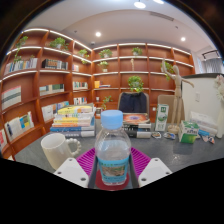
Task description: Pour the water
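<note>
A clear plastic water bottle [112, 148] with a blue cap and a pale label stands upright between my gripper's [112, 172] two fingers, on a red round coaster [112, 181] on the grey table. The pink pads [86, 160] flank the bottle with a strip of table showing at each side, so the gripper is open around it. A white mug [55, 150] stands on the table just left of the bottle, its handle turned toward the bottle. The bottle's base is partly hidden.
Stacked books [74, 122] lie behind the mug. Behind the bottle stand a dark chair [133, 104], a small box [161, 119] and green packets [190, 131]. Bookshelves [45, 70] with plants line the back walls.
</note>
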Demonstrator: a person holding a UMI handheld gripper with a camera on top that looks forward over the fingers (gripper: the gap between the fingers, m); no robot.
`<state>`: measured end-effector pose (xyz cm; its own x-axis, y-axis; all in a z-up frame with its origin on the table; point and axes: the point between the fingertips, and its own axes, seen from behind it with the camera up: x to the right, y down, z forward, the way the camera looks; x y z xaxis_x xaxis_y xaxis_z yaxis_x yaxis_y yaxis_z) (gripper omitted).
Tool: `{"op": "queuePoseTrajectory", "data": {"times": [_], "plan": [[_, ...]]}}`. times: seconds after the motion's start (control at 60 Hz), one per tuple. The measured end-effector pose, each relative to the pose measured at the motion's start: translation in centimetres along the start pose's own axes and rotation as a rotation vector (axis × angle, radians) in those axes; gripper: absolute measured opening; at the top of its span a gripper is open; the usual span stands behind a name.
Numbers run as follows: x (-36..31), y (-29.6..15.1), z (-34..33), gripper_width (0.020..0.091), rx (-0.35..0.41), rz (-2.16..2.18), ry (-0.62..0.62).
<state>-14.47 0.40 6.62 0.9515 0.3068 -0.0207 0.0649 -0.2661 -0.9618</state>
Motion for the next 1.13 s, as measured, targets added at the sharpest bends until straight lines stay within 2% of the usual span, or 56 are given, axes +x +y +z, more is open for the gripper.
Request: {"op": "queuePoseTrajectory", "data": {"times": [0.117,0.2,0.25,0.667,1.133], "plan": [[0.5,0.5,-1.8,0.0626,-0.022,0.026,0.03],[1.1,0.6,-3.8,0.0772,-0.026,0.042,0.051],[1.7,0.4,-5.3,0.0814,-0.015,0.038,0.073],[11.9,-2.2,-17.5,0.0824,0.056,0.096,0.416],[13.7,-2.6,-20.4,0.0824,0.061,0.081,0.427]]}}
